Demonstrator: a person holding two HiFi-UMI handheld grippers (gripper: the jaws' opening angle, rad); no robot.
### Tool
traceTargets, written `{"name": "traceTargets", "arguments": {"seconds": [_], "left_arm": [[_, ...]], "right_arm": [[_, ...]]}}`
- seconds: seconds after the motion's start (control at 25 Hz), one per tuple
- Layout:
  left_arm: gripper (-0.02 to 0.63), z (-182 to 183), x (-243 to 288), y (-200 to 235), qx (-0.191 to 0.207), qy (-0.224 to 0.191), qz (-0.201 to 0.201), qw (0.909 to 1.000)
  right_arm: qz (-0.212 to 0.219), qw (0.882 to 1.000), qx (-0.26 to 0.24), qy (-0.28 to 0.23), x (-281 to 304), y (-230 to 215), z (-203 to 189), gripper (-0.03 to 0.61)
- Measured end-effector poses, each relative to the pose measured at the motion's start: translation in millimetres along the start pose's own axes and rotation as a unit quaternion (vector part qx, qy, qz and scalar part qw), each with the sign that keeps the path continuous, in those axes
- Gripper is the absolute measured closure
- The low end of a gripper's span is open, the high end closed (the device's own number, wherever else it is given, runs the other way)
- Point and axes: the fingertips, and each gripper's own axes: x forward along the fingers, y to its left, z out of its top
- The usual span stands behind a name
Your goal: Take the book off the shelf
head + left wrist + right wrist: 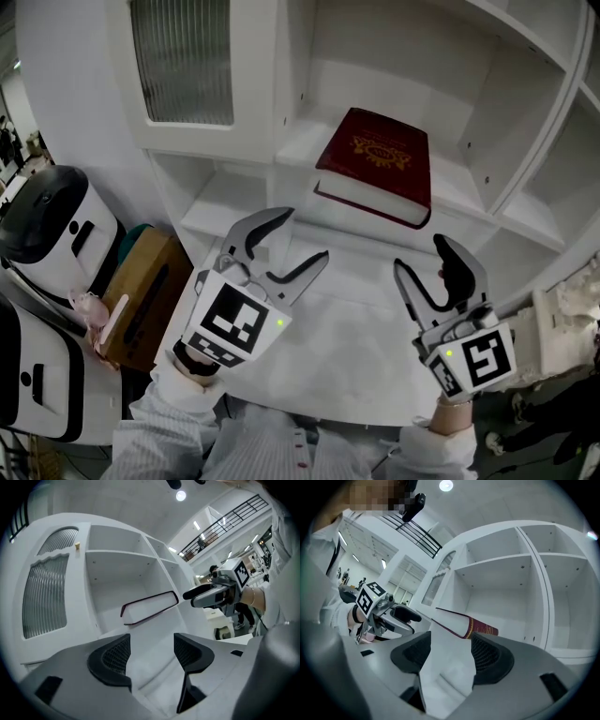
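Lying flat at shelf [298, 142] edge, book [375, 164]; left tool [302, 234], right tool [420, 255] agape, empty

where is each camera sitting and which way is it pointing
Head view: on the person's head, looking steeply down at the red book flat on the white shelf; shows left gripper, right gripper, sleeves.
Left gripper view: on the left gripper, looking along its open, empty jaws at the shelf; right gripper at right.
Right gripper view: on the right gripper, looking along its open, empty jaws at the book's spine; left gripper at left.
Shared: all three show the book; each gripper view catches the other gripper.
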Motion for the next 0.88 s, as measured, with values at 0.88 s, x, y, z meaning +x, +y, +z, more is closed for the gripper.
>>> {"name": "traceTargets", "arguments": {"seconds": [0.88], "left_arm": [[0.259, 16, 30, 50, 0.107, -0.007, 0.004, 0.9943]], "right_arm": [[-0.020, 0.953, -0.294, 0.075, 35, -23, 0, 0.325]]}}
